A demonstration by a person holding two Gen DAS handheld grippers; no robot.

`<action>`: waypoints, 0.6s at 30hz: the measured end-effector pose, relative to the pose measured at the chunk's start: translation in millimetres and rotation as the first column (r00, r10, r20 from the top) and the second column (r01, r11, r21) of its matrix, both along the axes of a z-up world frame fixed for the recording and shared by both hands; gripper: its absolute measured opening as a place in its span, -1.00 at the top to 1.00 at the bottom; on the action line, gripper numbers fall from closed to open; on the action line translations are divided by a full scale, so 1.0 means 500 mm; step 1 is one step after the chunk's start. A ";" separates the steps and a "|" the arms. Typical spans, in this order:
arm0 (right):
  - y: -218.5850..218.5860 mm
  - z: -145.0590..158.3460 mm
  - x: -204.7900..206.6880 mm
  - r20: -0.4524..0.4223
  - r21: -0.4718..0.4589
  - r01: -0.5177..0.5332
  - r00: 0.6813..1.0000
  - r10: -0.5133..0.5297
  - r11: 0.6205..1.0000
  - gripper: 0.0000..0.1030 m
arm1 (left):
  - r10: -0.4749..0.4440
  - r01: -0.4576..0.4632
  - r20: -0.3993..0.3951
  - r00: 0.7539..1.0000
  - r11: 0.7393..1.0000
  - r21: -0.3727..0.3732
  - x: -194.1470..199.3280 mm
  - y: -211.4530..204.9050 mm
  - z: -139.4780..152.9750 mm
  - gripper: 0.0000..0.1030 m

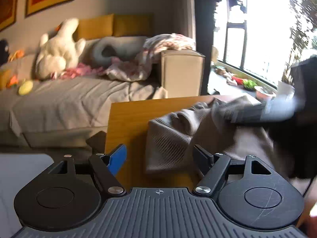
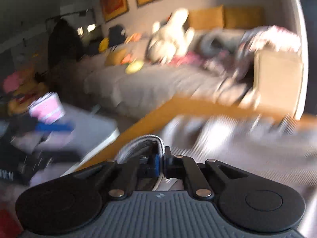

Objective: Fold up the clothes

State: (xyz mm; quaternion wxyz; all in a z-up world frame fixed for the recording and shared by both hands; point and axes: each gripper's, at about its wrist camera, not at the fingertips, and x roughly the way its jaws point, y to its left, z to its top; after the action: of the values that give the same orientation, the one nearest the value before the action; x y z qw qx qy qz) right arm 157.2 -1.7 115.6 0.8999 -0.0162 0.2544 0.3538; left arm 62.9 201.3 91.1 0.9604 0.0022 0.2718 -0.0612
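Folding looks barely begun: your garment (image 1: 198,130) lies bunched on the tabletop (image 1: 128,123). Your right hand-held gripper (image 2: 161,158) pinches its edge; your left hand-held gripper (image 1: 160,158) is spread, empty.

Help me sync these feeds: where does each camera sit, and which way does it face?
Left wrist: behind the open left hand-held gripper, facing the garment on the table, sofa beyond.
Right wrist: behind the right hand-held gripper, shut on a garment edge; blurred, facing the sofa.
Shared: garment, table, sofa.
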 end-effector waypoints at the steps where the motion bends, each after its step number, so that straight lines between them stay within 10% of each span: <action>1: -0.013 0.023 0.025 0.028 0.007 0.017 0.999 -0.018 1.000 0.92 | 0.004 -0.004 -0.011 1.000 1.000 -0.027 0.014 -0.001 -0.002 -0.58; 9: -0.166 0.124 0.174 0.161 -0.002 0.168 0.973 -0.166 0.986 0.92 | -0.100 0.094 -0.055 0.994 0.991 -0.092 0.120 -0.090 -0.035 -0.81; 18: -0.349 0.026 0.259 0.118 -0.019 0.303 0.947 -0.299 0.953 0.92 | -0.189 0.185 -0.039 0.981 0.978 -0.094 0.229 -0.206 -0.044 -0.85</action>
State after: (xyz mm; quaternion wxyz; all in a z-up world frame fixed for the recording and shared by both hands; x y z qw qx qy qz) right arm 286.8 -175.9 128.8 0.9558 -0.0138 0.2089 0.2063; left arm 177.2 98.0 69.0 0.9427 -0.0169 0.2904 -0.1635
